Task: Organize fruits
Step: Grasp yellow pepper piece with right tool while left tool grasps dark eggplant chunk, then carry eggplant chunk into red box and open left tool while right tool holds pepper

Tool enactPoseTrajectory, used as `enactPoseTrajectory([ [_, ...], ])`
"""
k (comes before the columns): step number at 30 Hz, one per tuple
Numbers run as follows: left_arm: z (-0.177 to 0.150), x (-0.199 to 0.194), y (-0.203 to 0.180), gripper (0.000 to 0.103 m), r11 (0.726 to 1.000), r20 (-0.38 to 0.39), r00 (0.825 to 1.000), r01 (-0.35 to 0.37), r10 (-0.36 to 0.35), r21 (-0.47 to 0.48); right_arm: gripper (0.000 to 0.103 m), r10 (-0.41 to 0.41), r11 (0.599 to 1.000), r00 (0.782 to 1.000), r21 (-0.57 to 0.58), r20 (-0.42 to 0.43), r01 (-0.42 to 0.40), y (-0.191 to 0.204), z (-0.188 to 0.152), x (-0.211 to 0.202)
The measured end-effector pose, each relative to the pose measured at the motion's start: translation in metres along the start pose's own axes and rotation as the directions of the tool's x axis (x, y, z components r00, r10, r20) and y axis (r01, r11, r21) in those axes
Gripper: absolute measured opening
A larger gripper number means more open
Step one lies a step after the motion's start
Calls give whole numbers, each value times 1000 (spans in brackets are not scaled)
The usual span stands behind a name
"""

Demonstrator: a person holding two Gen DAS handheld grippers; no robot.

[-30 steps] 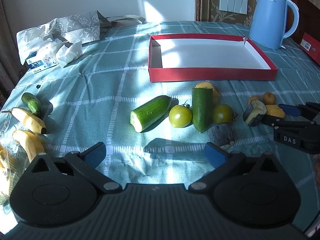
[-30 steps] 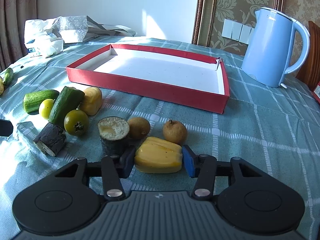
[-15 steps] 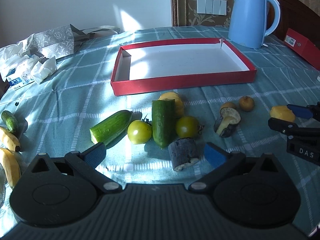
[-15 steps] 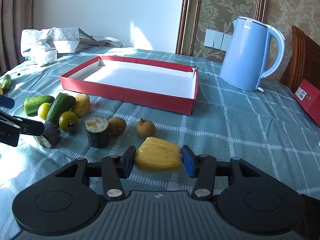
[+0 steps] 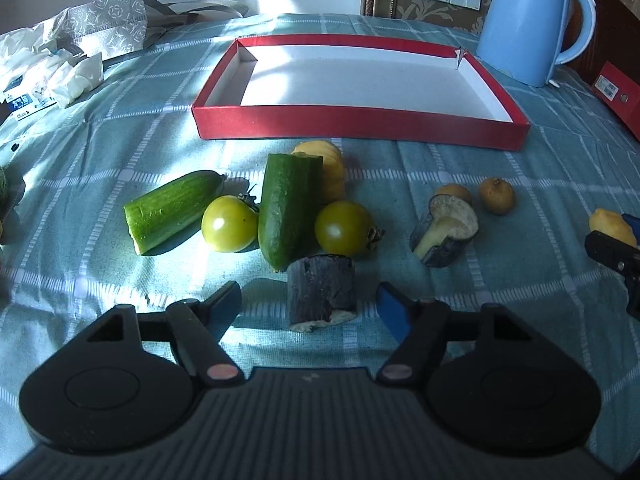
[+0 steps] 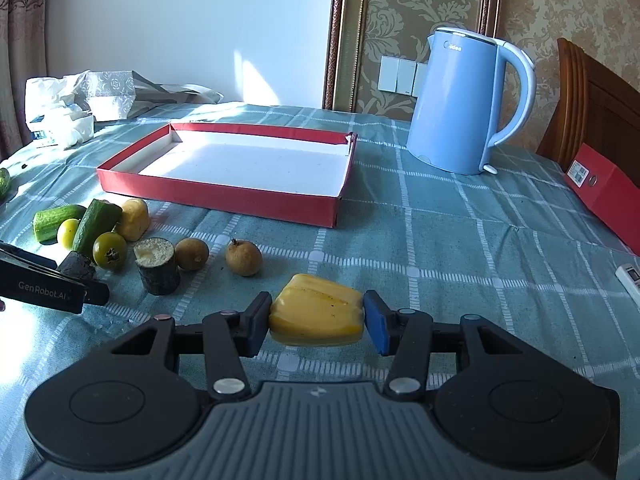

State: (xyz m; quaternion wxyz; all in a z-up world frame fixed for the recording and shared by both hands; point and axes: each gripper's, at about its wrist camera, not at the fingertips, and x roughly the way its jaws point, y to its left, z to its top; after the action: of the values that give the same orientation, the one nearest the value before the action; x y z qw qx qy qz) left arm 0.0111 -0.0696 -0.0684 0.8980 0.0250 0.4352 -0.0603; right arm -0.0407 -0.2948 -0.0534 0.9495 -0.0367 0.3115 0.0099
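A dark eggplant chunk (image 5: 322, 294) lies on the cloth between the closing jaws of my left gripper (image 5: 310, 308); the pads stand apart from it on both sides. Just beyond it lie two cucumber pieces (image 5: 286, 204), two green tomatoes (image 5: 342, 228), a yellow piece (image 5: 326, 168), a second eggplant piece (image 5: 446, 226) and two small brown fruits (image 5: 496, 196). My right gripper (image 6: 316, 320) is shut on a yellow pepper piece (image 6: 316, 312), held above the cloth to the right of the pile. The red tray (image 6: 224, 196) with a white floor stands behind.
A blue kettle (image 6: 460, 108) stands right of the tray, with a red box (image 6: 604, 196) at the table's right edge. Tissues and a patterned bag (image 5: 100, 28) lie at the back left. The left gripper's body (image 6: 44, 286) shows at the right view's left edge.
The left gripper came closer to the dark eggplant chunk and its jaws narrowed around it. The right gripper lifted the yellow pepper piece and carried it away from the pile.
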Motion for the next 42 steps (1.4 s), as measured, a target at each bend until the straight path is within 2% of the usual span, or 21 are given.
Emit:
enactPoseTrajectory([
  [4,1,-2,-2,71,1000,12,1000,11,-11,-14,49,0,1000,1000,8,-6,0,-7,0,3],
  [7,1,-3,-11,70,1000,21,1000,-7,7,14,49,2,1000,1000,12,-5,-2,-11,1,4],
  [10,0,0,-15,55,1000,11,1000,0,0,27,49,7,1000,1000,8,-5,-7,-13,1,5],
  [12,1,0,-15,53,1000,10,1000,-2,2,24,49,10,1000,1000,9,-5,-10,-14,1,5],
  [14,1,0,-16,42,1000,13,1000,-4,4,25,49,15,1000,1000,8,-6,-15,-14,1,5],
  [20,1,-1,-16,32,1000,15,1000,-19,18,23,49,26,1000,1000,4,-4,-26,-15,2,7],
  [34,2,-6,-12,31,1000,23,1000,-17,17,-2,49,32,999,999,2,9,-32,-17,6,9],
  [42,29,-29,2,31,1000,73,997,-8,8,-9,49,26,1000,1000,4,17,-26,-19,10,9],
])
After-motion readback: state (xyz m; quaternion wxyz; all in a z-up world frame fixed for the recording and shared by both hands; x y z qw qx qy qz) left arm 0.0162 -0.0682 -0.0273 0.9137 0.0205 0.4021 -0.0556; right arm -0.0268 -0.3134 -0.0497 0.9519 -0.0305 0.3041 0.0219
